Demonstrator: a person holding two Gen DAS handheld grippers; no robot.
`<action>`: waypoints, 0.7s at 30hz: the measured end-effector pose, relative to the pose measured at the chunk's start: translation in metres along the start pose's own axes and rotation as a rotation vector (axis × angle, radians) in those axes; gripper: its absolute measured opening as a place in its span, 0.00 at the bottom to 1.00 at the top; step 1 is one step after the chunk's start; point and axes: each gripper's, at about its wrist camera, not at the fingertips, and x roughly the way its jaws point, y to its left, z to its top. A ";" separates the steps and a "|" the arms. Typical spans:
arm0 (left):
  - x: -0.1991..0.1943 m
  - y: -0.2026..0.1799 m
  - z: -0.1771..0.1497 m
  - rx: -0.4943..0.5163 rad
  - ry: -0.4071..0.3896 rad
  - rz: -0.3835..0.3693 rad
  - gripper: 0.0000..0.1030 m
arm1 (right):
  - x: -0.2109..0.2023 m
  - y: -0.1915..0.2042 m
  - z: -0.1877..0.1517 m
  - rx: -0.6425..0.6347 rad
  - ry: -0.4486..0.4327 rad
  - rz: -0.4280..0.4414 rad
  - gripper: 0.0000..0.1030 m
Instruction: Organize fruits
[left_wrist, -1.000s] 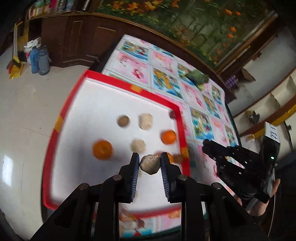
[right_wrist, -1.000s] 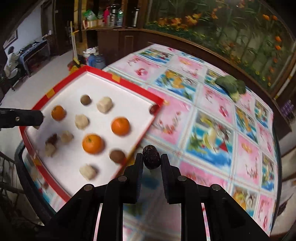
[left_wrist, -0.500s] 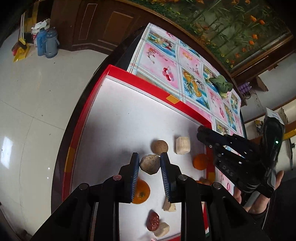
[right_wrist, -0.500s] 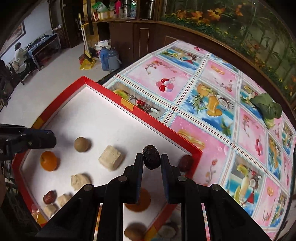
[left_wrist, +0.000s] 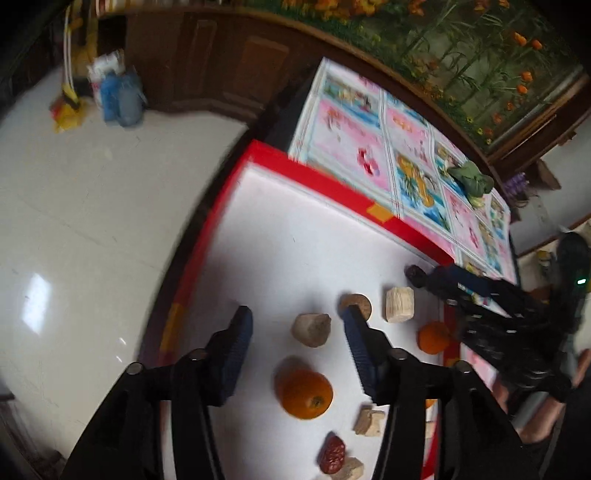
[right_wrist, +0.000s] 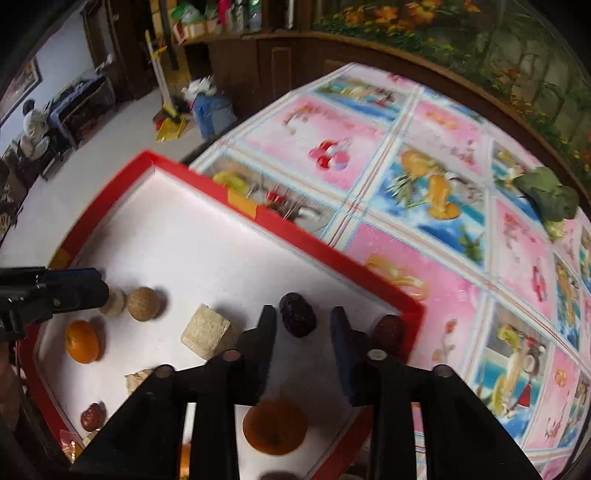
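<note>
A red-rimmed white tray (left_wrist: 325, 173) (right_wrist: 310, 236) holds several fruits. My left gripper (left_wrist: 297, 328) is open, and a beige chunk (left_wrist: 312, 329) lies on the tray between its fingers. My right gripper (right_wrist: 303, 325) is open, and a dark red date (right_wrist: 297, 319) lies on the tray between its fingers. It shows in the left wrist view (left_wrist: 415, 275) beside my right gripper's tip. Around them lie oranges (left_wrist: 306, 395) (right_wrist: 82, 341), a brown round fruit (right_wrist: 143, 303), a pale block (right_wrist: 208, 331) and another date (right_wrist: 388, 328) by the rim.
The tray sits on a table with a colourful fruit-print cloth (right_wrist: 424, 177). A green leafy vegetable (right_wrist: 546, 192) lies at the far right. The table edge drops to a white tiled floor (left_wrist: 74, 206) on the left. Bottles and a broom (left_wrist: 110, 96) stand by a wooden cabinet.
Both grippers have opened. The beige chunk has left the left fingers and the dark date has left the right fingers; both now lie on the tray.
</note>
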 end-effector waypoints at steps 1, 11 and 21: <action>-0.011 -0.006 -0.006 0.022 -0.034 0.008 0.64 | -0.016 -0.003 -0.003 0.020 -0.044 -0.015 0.47; -0.048 -0.045 -0.109 0.117 -0.061 -0.090 0.83 | -0.104 0.011 -0.114 0.136 -0.124 -0.029 0.75; -0.098 -0.055 -0.134 0.158 -0.122 -0.061 0.97 | -0.134 0.033 -0.148 0.109 -0.140 -0.151 0.77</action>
